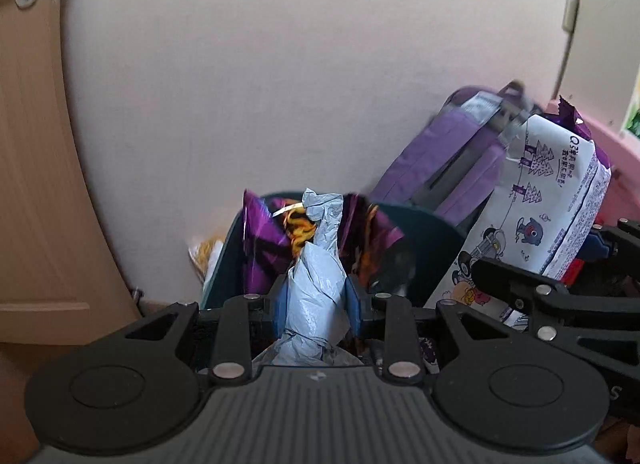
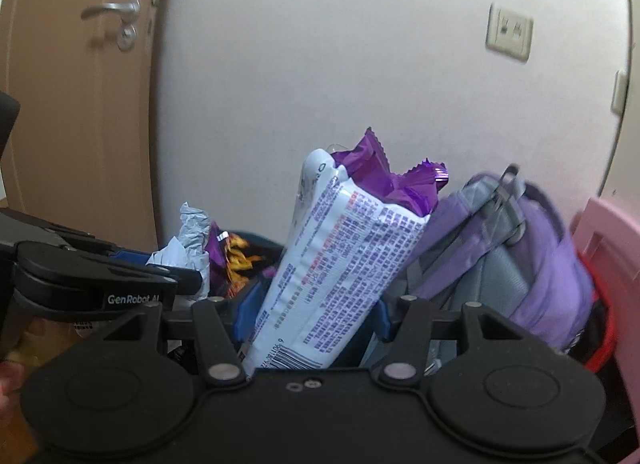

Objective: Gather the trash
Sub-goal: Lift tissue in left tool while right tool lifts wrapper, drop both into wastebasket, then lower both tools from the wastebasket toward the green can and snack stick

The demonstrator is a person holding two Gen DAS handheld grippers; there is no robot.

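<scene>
My left gripper [image 1: 316,300] is shut on a crumpled pale blue plastic bag [image 1: 316,284], held upright just in front of a dark teal trash bin [image 1: 432,232]. A purple and orange snack wrapper [image 1: 264,240] sticks out of the bin. My right gripper [image 2: 312,304] is shut on a white printed snack bag [image 2: 340,248] with purple wrappers [image 2: 384,180] stuffed in its top. That white bag also shows in the left wrist view [image 1: 552,192], to the right of the bin. The left gripper and blue bag [image 2: 188,240] show at the left of the right wrist view.
A purple backpack [image 2: 520,244] leans on the white wall behind the bin. A pink plastic piece [image 2: 608,240] stands at the right. A wooden door [image 2: 80,104] with a metal handle is at the left. A yellow wrapper [image 1: 204,256] lies on the floor left of the bin.
</scene>
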